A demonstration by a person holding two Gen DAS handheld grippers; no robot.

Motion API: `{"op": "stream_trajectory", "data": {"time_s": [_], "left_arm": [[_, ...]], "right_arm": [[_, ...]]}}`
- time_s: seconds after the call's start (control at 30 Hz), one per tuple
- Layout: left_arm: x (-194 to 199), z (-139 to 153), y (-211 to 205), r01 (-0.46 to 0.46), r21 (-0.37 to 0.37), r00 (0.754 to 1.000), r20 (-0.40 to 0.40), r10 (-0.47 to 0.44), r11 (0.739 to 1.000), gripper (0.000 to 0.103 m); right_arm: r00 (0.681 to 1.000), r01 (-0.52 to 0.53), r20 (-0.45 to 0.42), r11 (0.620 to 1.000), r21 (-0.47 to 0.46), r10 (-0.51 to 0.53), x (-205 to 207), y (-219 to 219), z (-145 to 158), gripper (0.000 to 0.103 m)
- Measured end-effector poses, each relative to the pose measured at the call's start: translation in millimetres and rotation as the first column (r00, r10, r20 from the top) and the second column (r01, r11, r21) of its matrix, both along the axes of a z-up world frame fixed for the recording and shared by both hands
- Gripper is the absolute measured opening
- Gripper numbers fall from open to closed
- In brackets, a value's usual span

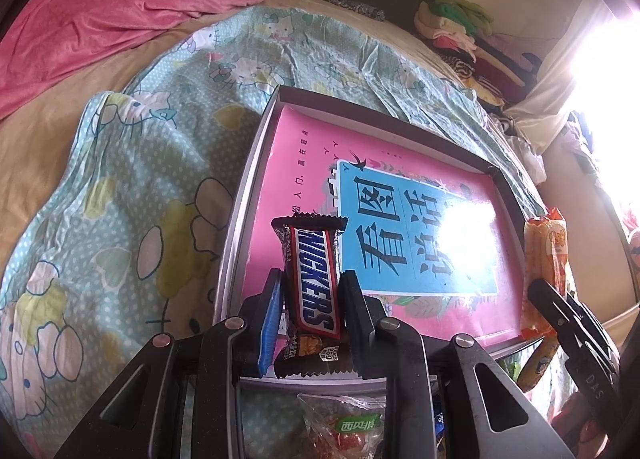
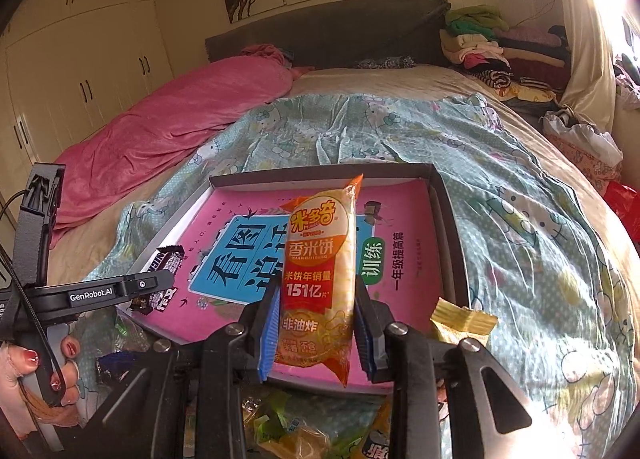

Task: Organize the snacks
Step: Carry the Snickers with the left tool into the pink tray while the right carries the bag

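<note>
Brown SNICKERS bar (image 1: 314,283) pinched in left tool (image 1: 310,291); right tool (image 2: 316,323) clamps 香米饼 pack (image 2: 320,275) (151亿 printed).

My left gripper (image 1: 310,291) is pitched steeply down, jaws clamped on a Snickers bar (image 1: 314,279) standing upright between the pads. My right gripper (image 2: 316,323) tilts down less steeply, jaws pinching an orange rice cracker pack (image 2: 322,271), also upright. In the right wrist view my left hand (image 2: 44,371) wraps the handle, red-painted nails showing; the grip itself looks firm, though partly cropped.
</note>
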State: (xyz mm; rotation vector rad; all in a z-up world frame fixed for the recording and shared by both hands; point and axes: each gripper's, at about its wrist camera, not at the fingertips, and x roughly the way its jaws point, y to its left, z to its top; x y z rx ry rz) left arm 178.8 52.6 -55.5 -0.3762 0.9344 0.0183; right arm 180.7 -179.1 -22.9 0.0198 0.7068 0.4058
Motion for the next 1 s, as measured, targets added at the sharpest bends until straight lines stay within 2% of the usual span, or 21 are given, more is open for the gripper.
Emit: {"op": "stream_trajectory", "data": {"time_s": [0.73, 1.0], "left_arm": [[-1, -1, -9, 0.022, 0.028, 1.0, -0.019, -0.022, 0.999, 0.03], [-2, -1, -14, 0.048, 0.04, 0.999, -0.027, -0.047, 0.998, 0.03]], "right_arm": [[1.0, 0.009, -0.026, 0.985, -0.175, -0.013, 3, 9, -19, 0.033], [1.0, 0.005, -0.028, 0.987, -0.164, -0.01, 2, 8, -18, 0.033]]}}
